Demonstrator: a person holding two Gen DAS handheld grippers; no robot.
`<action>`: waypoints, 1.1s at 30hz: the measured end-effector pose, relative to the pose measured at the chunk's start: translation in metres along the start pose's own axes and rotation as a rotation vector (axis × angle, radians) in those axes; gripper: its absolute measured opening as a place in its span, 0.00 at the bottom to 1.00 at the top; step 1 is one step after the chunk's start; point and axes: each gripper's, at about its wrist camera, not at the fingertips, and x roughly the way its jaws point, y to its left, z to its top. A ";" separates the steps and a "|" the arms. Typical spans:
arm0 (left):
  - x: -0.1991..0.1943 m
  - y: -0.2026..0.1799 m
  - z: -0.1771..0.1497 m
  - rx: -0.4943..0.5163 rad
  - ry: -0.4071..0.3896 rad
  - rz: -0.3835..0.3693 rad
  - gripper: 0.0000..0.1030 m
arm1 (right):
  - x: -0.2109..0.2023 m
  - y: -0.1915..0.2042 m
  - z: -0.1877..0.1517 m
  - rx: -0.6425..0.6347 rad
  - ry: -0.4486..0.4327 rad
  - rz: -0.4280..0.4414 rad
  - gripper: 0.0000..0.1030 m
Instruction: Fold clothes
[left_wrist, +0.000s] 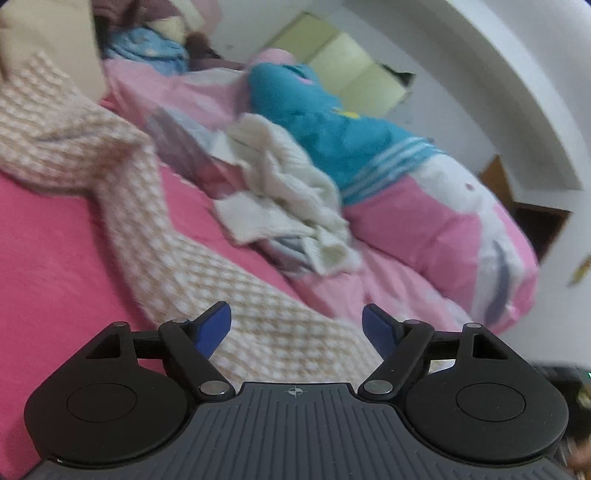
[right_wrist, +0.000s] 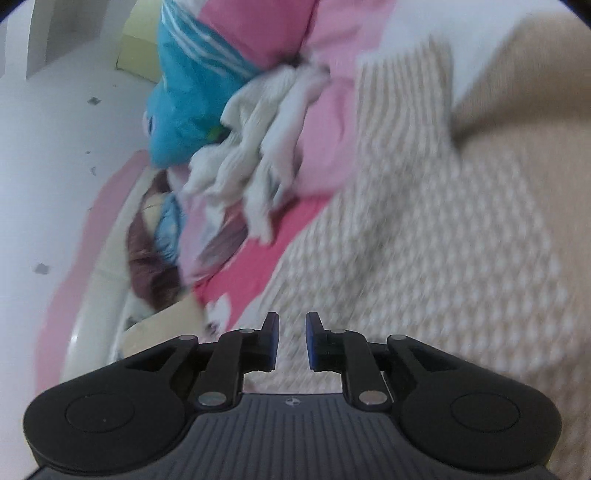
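A beige-and-white checked knit garment (left_wrist: 147, 236) lies stretched across the pink bed sheet (left_wrist: 48, 266), running from upper left down toward my left gripper (left_wrist: 296, 315), which hovers open just above its near end with nothing between its blue pads. In the right wrist view the same checked garment (right_wrist: 424, 251) fills the right half. My right gripper (right_wrist: 291, 325) hangs over its edge, jaws a narrow gap apart and holding nothing. A crumpled cream knit garment (left_wrist: 284, 192) sits further back on the bed; it shows as the cream garment (right_wrist: 255, 155) in the right wrist view. Both views are motion-blurred.
A pink duvet (left_wrist: 424, 229) with a teal striped plush or pillow (left_wrist: 332, 122) is heaped behind the clothes. More bedding and a light-blue cloth (left_wrist: 147, 48) pile at the far left. A white wall (right_wrist: 55, 147) and yellow-green cupboard (left_wrist: 351, 62) border the bed.
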 end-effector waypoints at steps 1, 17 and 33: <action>-0.004 0.000 0.006 -0.015 0.006 0.021 0.76 | -0.003 0.001 -0.005 0.006 0.000 0.005 0.16; -0.087 0.005 0.151 0.233 0.215 0.120 0.80 | -0.010 0.058 -0.045 0.087 0.018 0.359 0.18; -0.026 0.115 0.163 0.430 0.372 0.367 0.80 | 0.072 -0.026 -0.086 0.115 0.027 0.340 0.26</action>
